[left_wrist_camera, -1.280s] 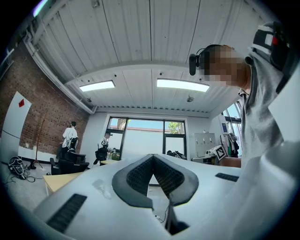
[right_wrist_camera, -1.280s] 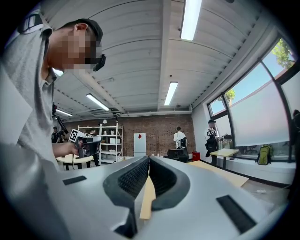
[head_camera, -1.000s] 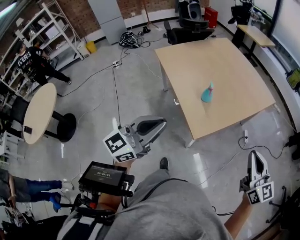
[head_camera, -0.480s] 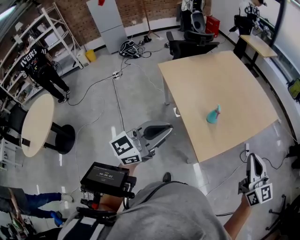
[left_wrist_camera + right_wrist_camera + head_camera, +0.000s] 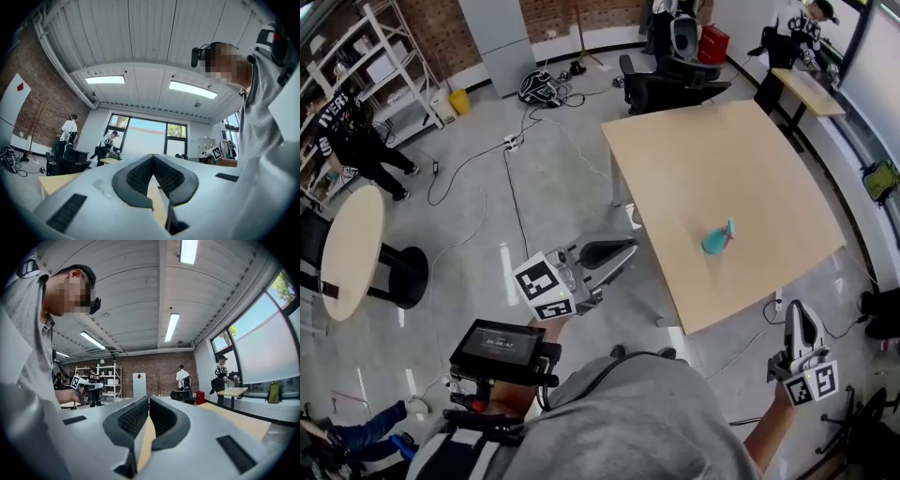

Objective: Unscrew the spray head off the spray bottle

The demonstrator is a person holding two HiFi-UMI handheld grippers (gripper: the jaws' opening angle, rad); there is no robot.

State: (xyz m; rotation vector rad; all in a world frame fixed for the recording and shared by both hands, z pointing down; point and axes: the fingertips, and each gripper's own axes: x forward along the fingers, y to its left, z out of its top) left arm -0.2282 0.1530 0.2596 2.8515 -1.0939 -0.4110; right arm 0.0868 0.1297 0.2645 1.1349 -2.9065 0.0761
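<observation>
I hold my left hand-held gripper (image 5: 626, 247) out over the grey floor (image 5: 478, 206), just short of the near-left edge of the light wooden square desk (image 5: 703, 150). Its jaws are pressed together with nothing between them. My right hand-held gripper (image 5: 795, 309) is off the desk's near-right corner, also above the floor, and its jaws are closed tight and empty too.

Both are well apart from the small teal cone-shaped spray bottle (image 5: 714, 244). It stands alone on the desk, toward the near-right part of the top, with its narrow spray head (image 5: 728, 227) on its neck.

A black screen unit (image 5: 499, 345) is strapped at my chest. Far to my left is a round pale-topped table (image 5: 347, 248) on a black foot. Black office chairs (image 5: 670, 84) stand beyond the desk, and a person in black clothes (image 5: 352, 136) is near the white metal shelf rack (image 5: 366, 47).
</observation>
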